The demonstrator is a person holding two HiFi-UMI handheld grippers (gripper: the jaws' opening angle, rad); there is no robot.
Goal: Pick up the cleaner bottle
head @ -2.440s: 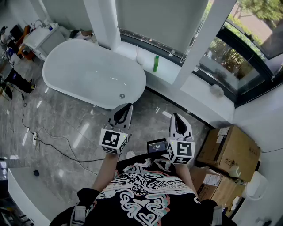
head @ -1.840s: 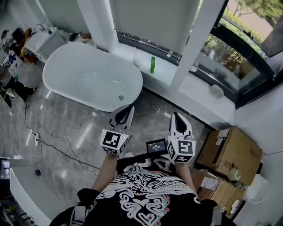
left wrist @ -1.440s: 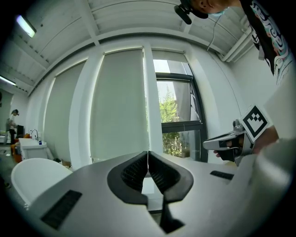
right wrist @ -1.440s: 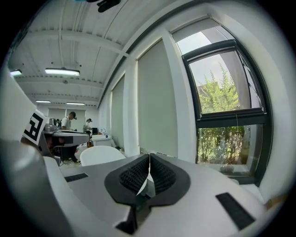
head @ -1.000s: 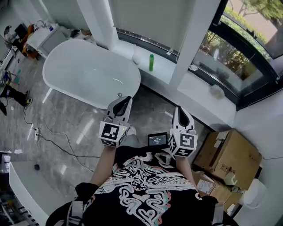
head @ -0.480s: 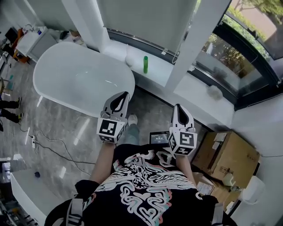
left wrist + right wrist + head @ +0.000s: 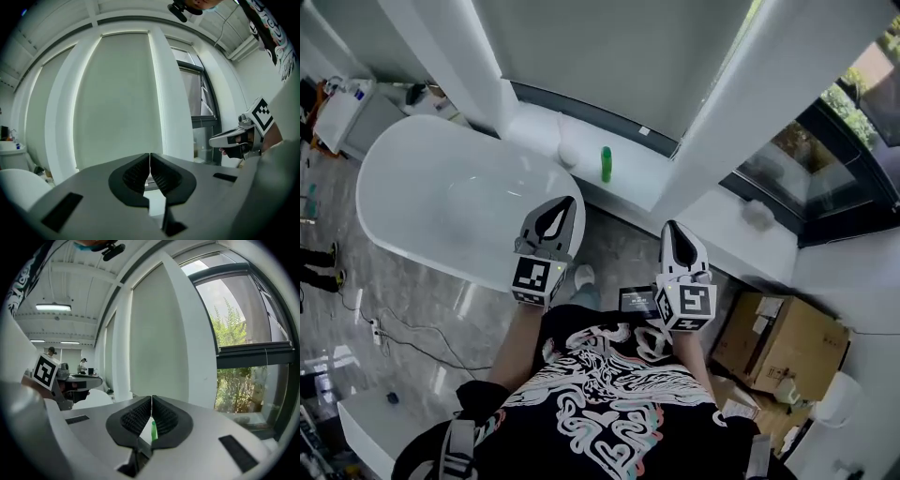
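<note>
I've walked in: cleaner bottle (image 7: pixel 606 164), upright midway along the window ledge (image 7: pixel 645 178), is nearer now, not yet within reach. Jaws of left gripper (image 7: pixel 565 201) and right gripper (image 7: pixel 672 227) are closed and empty; they must open first.

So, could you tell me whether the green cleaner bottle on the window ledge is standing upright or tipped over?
Upright: the green cleaner bottle stands on end on the white ledge, not lying on its side.

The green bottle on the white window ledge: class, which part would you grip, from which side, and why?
Grip the green bottle around its mid-body, coming in level from the room side. It stands upright and slim on the ledge with the blind behind it, so probably only the front is open.
</note>
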